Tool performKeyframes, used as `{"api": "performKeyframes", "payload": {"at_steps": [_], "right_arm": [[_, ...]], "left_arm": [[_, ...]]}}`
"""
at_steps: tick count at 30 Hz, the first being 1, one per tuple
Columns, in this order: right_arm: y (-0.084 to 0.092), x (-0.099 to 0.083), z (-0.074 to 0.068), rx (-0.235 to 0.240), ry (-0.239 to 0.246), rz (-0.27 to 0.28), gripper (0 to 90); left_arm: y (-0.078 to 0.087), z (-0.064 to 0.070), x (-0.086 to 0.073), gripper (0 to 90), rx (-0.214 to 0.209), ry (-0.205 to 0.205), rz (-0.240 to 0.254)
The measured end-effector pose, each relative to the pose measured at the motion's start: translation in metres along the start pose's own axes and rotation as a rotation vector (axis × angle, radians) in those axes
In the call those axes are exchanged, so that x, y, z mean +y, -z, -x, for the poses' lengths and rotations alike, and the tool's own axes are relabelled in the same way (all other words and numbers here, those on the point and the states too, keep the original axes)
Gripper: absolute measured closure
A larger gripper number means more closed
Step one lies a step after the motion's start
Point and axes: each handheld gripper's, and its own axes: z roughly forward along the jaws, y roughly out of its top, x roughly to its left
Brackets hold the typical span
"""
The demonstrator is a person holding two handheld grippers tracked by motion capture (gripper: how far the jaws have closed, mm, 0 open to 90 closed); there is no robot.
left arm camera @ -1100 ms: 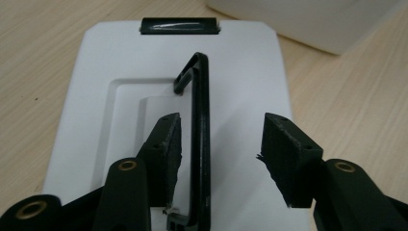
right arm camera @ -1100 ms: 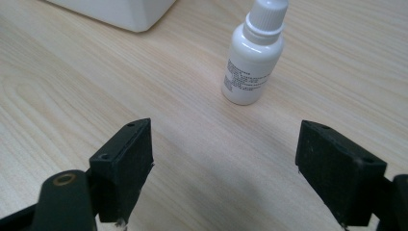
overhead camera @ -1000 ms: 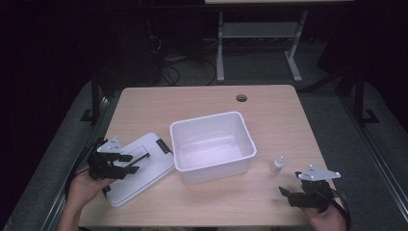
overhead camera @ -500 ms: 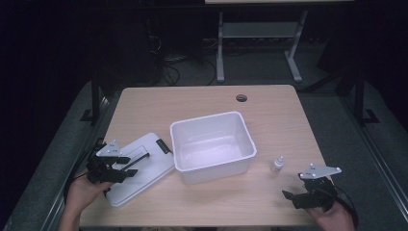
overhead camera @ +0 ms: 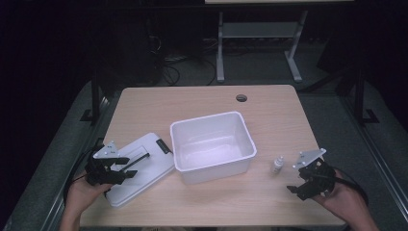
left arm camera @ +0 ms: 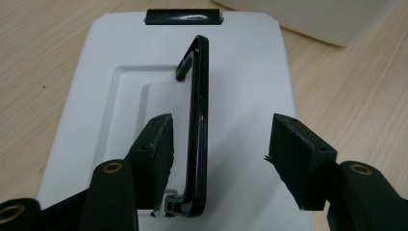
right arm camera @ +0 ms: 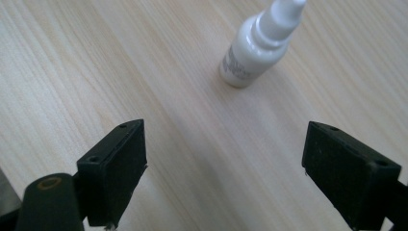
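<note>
The left tongs (overhead camera: 126,167) hovered over the white lid (overhead camera: 139,168), which lay flat on the near-left part of the bench (overhead camera: 202,98), just left of the white tub (overhead camera: 211,144) and close against its side. In the left gripper view the left tongs (left arm camera: 219,149) stood spread, having just been opening, with the lid's black handle (left arm camera: 198,125) raised on edge between the jaws. The handle sat close beside the left-hand pad (left arm camera: 159,144), though whether they touched could not be told, and it was clear of the other pad, so nothing was pinched. A black latch (left arm camera: 184,16) showed at the lid's far end.

The tub stood open at the middle of the bench.

On the near-right side, a small white dropper bottle (overhead camera: 277,164) stood upright on the wood, between the tub and the right tongs (overhead camera: 300,179), apart from both. In the right gripper view the right tongs (right arm camera: 223,168) were spread wide and had just been opening, with only bare bench between the pads; the bottle (right arm camera: 257,48) stood beyond them, untouched. A person's hand (overhead camera: 344,202) held that gripper from the near edge.
</note>
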Motion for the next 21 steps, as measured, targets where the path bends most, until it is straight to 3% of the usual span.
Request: {"api": "performKeyframes", "payload": {"at_steps": [6, 21], "right_arm": [[0.001, 0.017, 0.008, 0.026, 0.062, -0.032, 15.1], [0.002, 0.040, 0.025, 0.073, 0.113, -0.078, 16.2]], "left_arm": [[0.001, 0.001, -0.001, 38.9, 0.002, 0.004, 0.007], [0.000, 0.002, -0.001, 37.9, 0.008, 0.005, 0.011]]}}
